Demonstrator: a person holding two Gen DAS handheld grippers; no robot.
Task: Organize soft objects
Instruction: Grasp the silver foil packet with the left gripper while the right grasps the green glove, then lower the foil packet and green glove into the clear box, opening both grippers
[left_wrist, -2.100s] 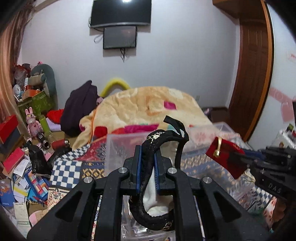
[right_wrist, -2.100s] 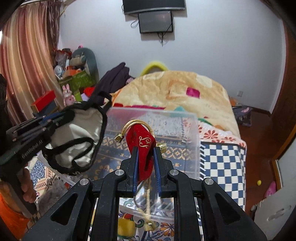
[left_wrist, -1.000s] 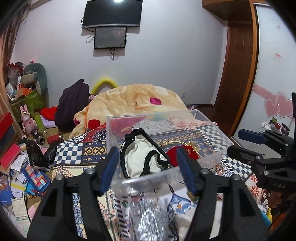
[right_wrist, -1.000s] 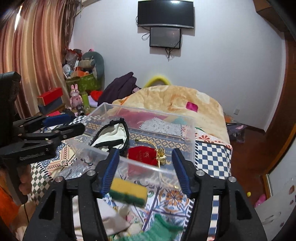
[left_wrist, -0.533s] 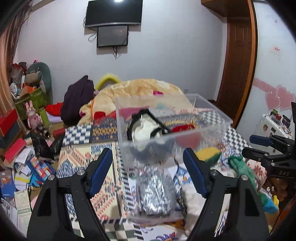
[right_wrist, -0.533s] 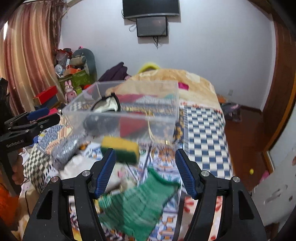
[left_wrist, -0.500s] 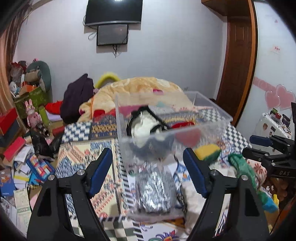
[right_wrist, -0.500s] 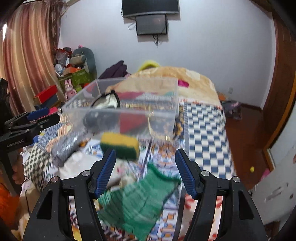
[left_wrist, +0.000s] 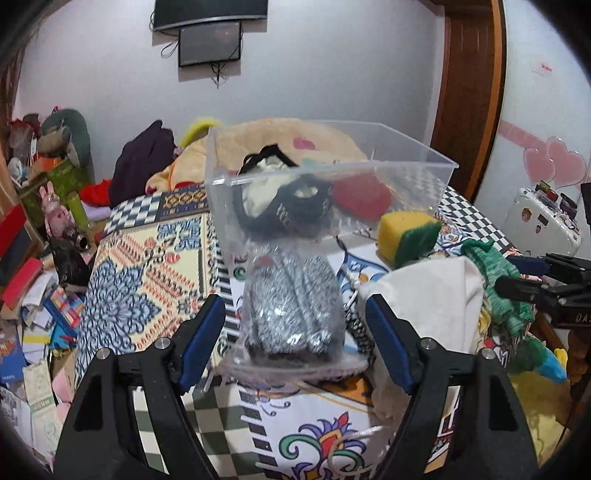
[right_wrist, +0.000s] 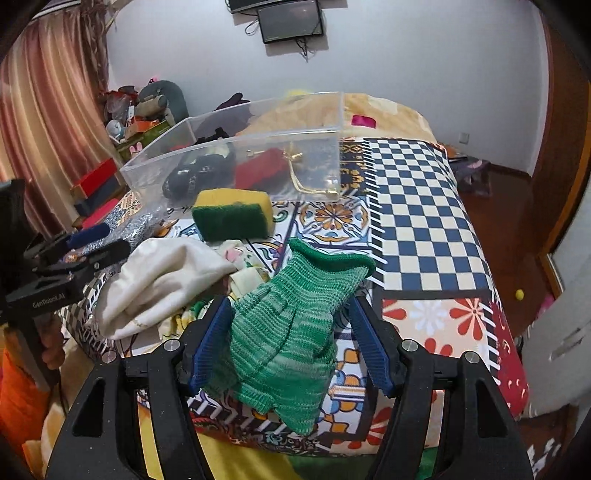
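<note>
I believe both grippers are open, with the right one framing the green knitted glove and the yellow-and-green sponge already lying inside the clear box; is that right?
Not quite: the yellow-and-green sponge lies on the patterned cover in front of the clear box, not inside it, as the right wrist view shows. The rest holds: the left gripper and the right gripper are open, and the right one frames the green knitted glove.

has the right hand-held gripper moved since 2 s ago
Yes. The right hand-held gripper pulled back from the clear plastic bin, released the red pouch, and now straddles the green knit glove.
</note>
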